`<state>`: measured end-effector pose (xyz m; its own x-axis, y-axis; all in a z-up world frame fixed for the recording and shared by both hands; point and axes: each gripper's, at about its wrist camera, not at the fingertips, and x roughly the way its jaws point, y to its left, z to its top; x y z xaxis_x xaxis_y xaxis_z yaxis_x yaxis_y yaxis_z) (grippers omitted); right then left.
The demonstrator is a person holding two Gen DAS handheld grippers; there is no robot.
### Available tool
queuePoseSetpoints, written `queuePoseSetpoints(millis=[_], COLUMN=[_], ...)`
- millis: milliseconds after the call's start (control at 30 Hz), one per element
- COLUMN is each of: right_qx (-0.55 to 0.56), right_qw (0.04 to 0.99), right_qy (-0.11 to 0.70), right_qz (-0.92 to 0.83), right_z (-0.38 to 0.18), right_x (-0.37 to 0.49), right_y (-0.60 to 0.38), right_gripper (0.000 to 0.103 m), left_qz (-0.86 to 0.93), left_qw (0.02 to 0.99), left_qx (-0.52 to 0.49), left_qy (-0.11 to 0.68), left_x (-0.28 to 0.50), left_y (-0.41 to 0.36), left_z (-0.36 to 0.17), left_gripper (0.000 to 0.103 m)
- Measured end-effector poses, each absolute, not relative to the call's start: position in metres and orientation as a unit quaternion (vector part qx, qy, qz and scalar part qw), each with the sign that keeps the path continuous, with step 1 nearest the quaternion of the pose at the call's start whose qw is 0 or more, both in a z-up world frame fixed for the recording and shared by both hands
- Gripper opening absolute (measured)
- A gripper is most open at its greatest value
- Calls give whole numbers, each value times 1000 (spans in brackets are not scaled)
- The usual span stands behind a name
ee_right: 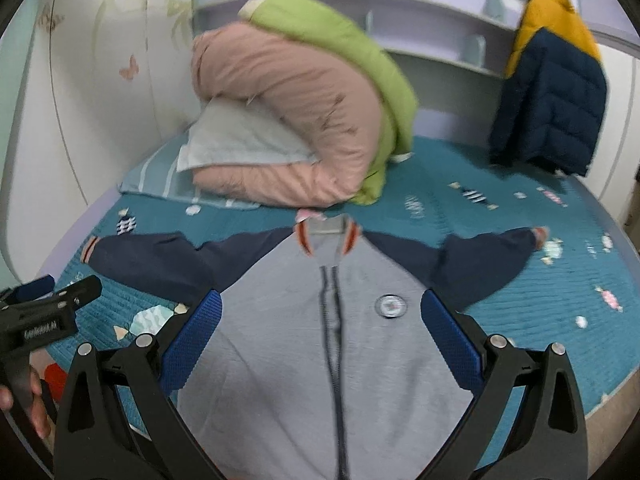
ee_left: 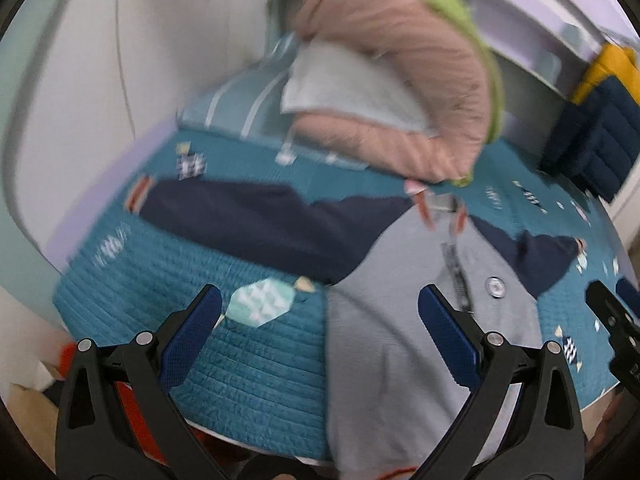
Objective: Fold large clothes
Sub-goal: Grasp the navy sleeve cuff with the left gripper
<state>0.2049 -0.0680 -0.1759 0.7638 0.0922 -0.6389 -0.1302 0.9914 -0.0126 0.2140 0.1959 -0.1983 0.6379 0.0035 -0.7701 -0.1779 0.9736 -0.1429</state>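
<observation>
A grey zip-front jacket with navy sleeves [ee_right: 320,340] lies flat, sleeves spread, on the teal quilted bedspread [ee_right: 520,320], in front of a rolled pink and green duvet [ee_right: 300,120]. Left gripper [ee_left: 320,340] and right gripper [ee_right: 320,344] hover above the jacket, jaws wide apart, holding nothing. The fabric looks soft and light; cuffs or hem corners seem the best places to grip.
</observation>
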Motion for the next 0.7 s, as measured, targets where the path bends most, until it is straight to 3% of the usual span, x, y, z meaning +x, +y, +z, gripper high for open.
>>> queuePoseSetpoints(millis=[333,700], right_qx=[-11,-40], right_qw=[909,904], right_qy=[406,413], right_qz=[96,101], right_z=[-257,-295], right_x=[277,311], right_y=[-19,16], right_gripper=[96,96], left_qz=[162,218], left_qw=[858,814], left_qx=[-118,-268], left_qy=[474,467], left_x=[297,346], left_y=[379,493], left_z=[-321,-374], left_gripper=[98,98])
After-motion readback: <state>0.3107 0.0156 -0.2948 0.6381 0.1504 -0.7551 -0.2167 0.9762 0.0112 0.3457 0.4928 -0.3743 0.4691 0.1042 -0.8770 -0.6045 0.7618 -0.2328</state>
